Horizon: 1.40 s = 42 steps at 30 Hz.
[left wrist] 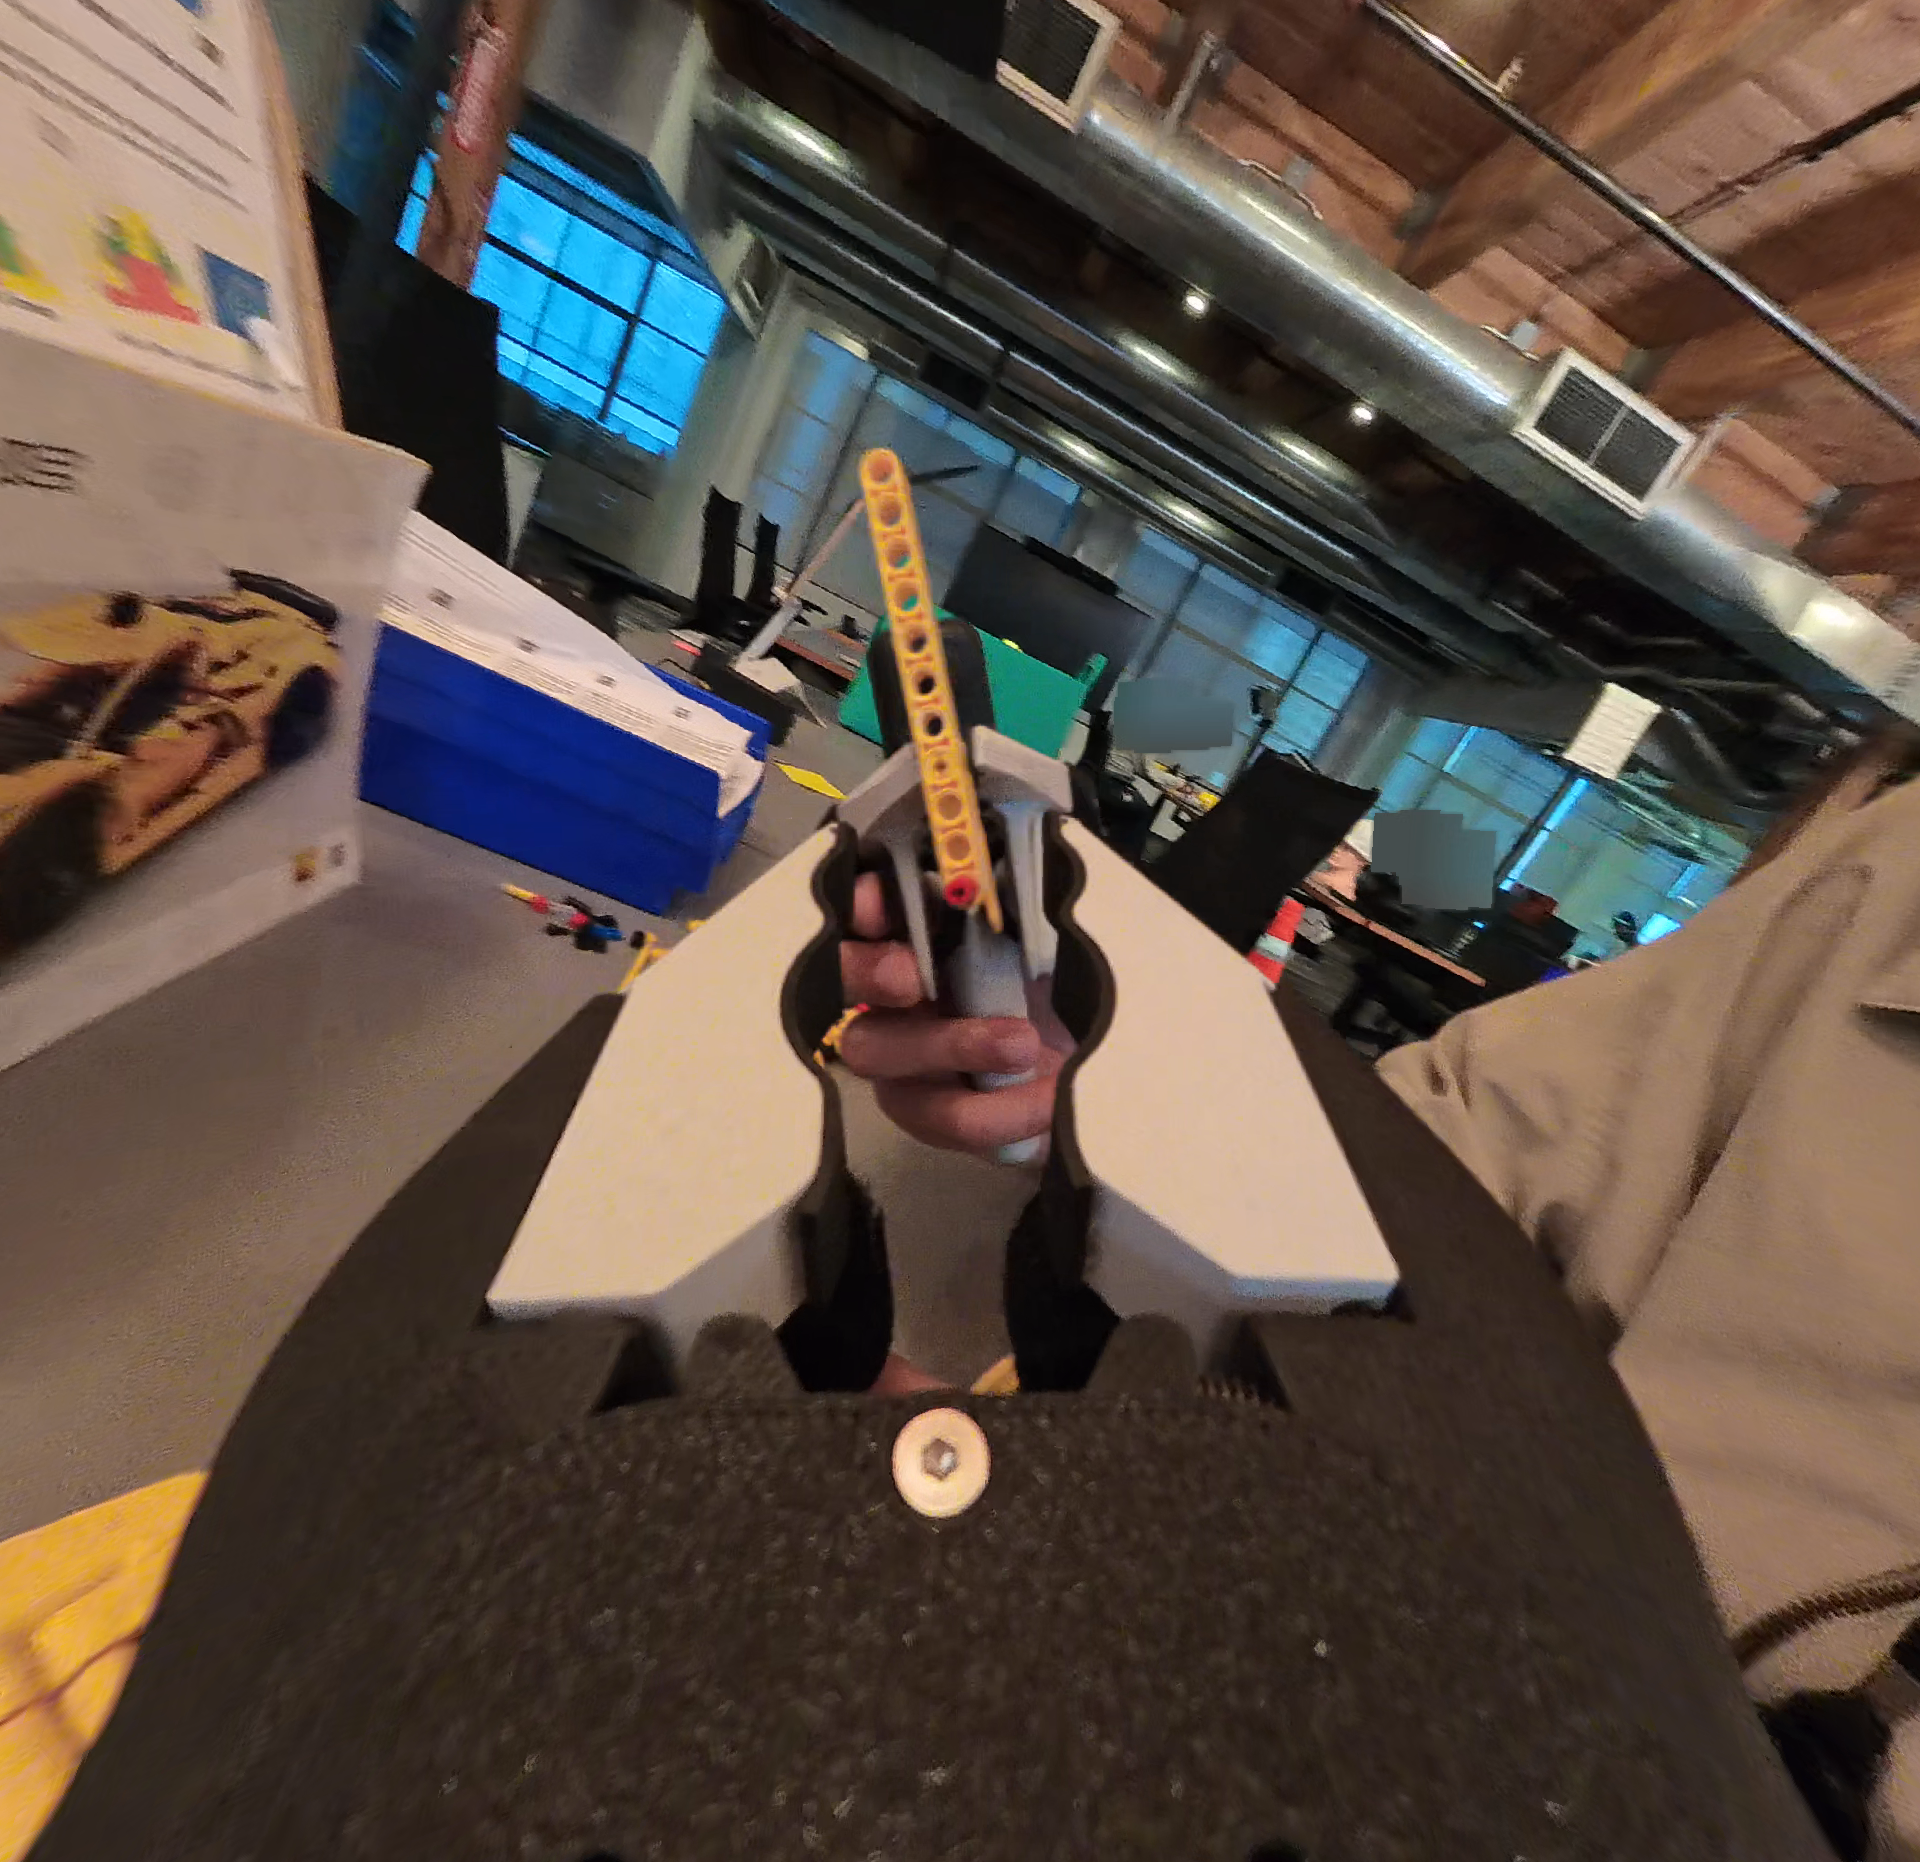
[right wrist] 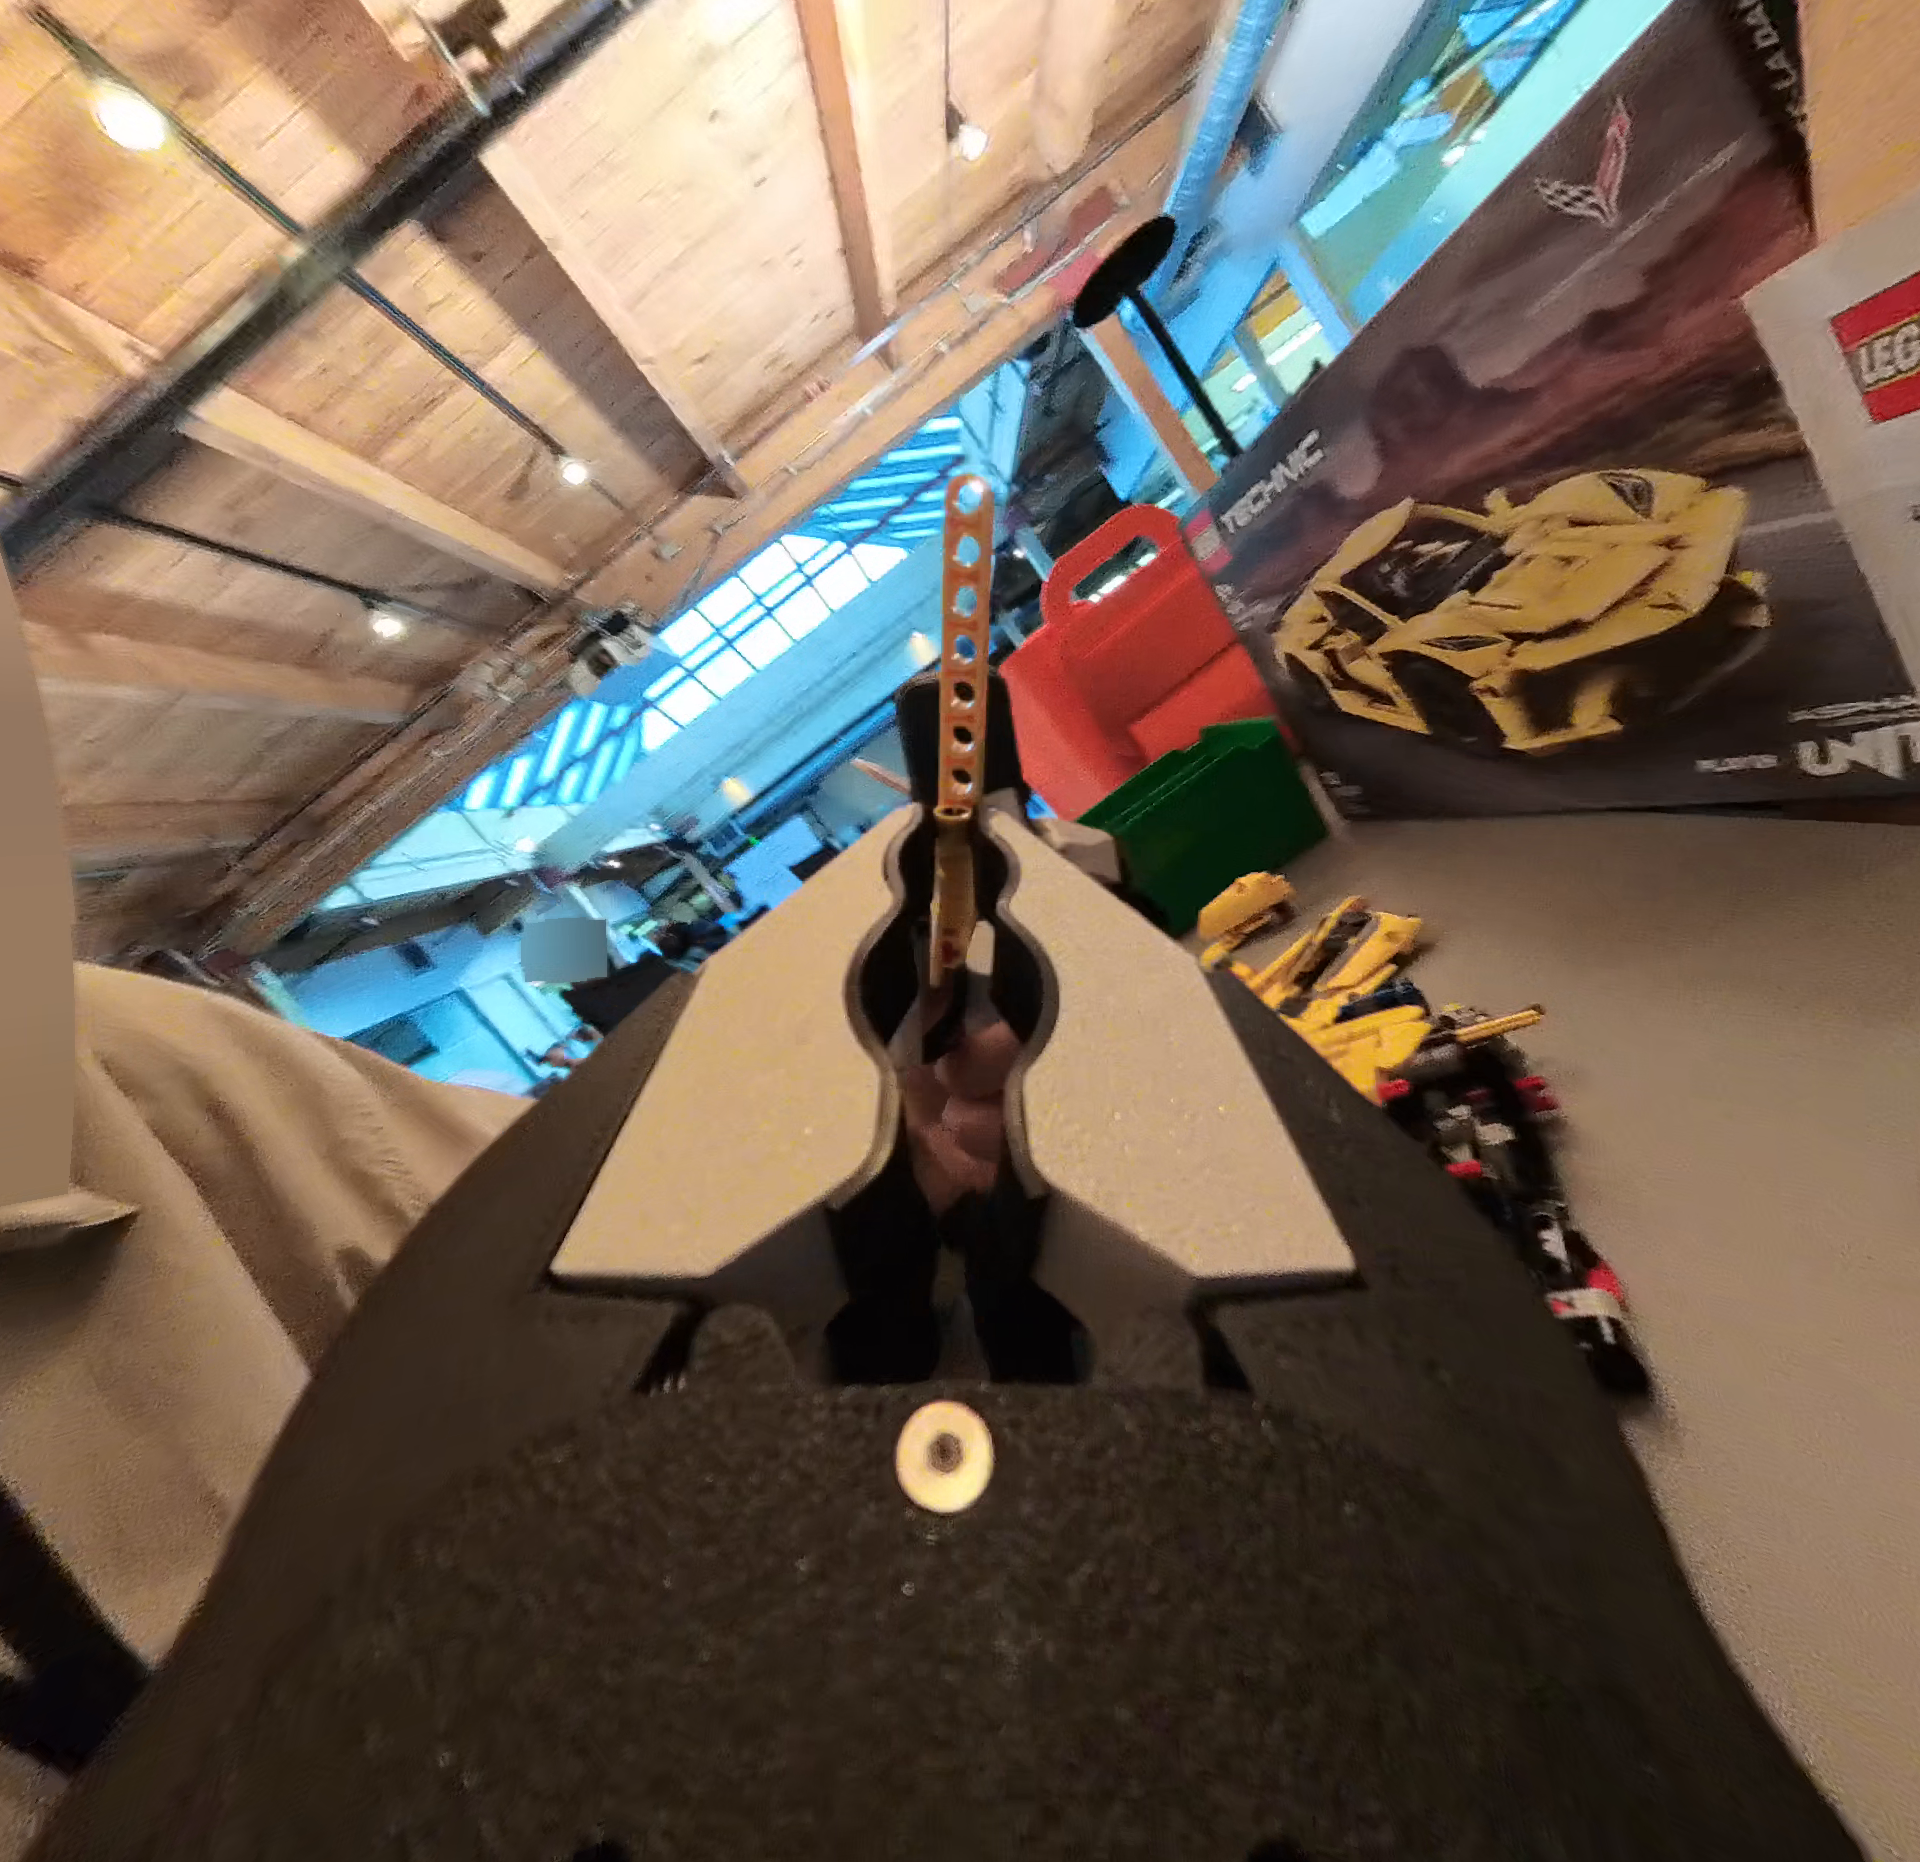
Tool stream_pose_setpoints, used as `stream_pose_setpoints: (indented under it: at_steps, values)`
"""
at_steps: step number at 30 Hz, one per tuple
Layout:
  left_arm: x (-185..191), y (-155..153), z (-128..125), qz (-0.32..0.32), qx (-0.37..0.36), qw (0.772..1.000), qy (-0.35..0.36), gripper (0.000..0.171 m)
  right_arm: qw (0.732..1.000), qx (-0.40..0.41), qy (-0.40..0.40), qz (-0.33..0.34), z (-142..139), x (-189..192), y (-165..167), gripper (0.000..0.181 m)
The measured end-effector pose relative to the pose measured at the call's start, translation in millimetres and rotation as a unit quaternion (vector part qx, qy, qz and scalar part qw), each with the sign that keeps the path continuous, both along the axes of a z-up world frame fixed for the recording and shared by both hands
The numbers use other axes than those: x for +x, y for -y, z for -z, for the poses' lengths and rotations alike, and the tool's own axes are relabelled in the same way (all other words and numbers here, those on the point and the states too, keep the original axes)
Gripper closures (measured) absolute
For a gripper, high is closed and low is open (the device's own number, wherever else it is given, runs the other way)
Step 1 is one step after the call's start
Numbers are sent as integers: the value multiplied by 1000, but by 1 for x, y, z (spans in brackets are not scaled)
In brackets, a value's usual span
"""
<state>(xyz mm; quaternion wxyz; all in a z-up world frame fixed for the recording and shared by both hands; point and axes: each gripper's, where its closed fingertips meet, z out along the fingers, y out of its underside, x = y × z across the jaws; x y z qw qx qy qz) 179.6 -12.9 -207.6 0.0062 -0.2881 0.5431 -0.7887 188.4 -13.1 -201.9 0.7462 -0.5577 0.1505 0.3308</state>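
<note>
Left wrist view: the left tongs [left wrist: 956, 841] stand partly open and grip nothing. Their grey wedge fingers have wavy black inner edges. Past their tips a yellow strip [left wrist: 930, 690] pierced with round holes stands nearly upright, a red pin [left wrist: 961, 890] at its lower end, between the right tongs [left wrist: 977, 919] held by a hand [left wrist: 956, 1064]. Blue bins [left wrist: 540, 763] lie left of the tongs.

Right wrist view: the strip shows edge-on, pinched between the closed tips. Only here, right of the tongs, yellow and black parts [right wrist: 1455, 1064] lie on the grey table [right wrist: 1714, 981], with a green bin [right wrist: 1205, 825] behind them.
</note>
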Motion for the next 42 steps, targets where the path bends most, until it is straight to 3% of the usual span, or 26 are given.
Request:
stream_pose_setpoints:
  at_steps: [2,3,4,6,14,17,20,25,34,42]
  values:
    - [-3,8,2,11,7,1000,0,142,1000,-15,19,-5,4,-8,-6,176]
    - [-4,11,4,16,14,1000,2,158,1000,-12,18,-9,4,-10,-8,176]
    - [-5,13,4,17,14,1000,4,163,1000,-7,15,-10,2,-11,-8,176]
    - [-4,13,5,23,15,1000,-6,165,1000,-8,12,-7,3,-10,-7,176]
    - [-5,11,6,34,32,999,-14,166,998,23,-45,-35,1,-9,-9,178]
    - [-12,10,2,51,31,998,-9,166,998,19,-26,-61,-3,-18,-10,177]
    - [-12,14,3,46,38,998,-14,166,998,-13,24,-52,0,-18,-6,175]
    - [-12,16,2,49,32,998,-14,166,998,-24,44,-38,2,-20,-7,175]
    - [-14,16,4,67,14,998,-18,166,998,-22,46,-45,2,-21,-6,176]
    - [-13,13,4,66,17,998,-19,165,999,0,0,-51,1,-18,-9,178]
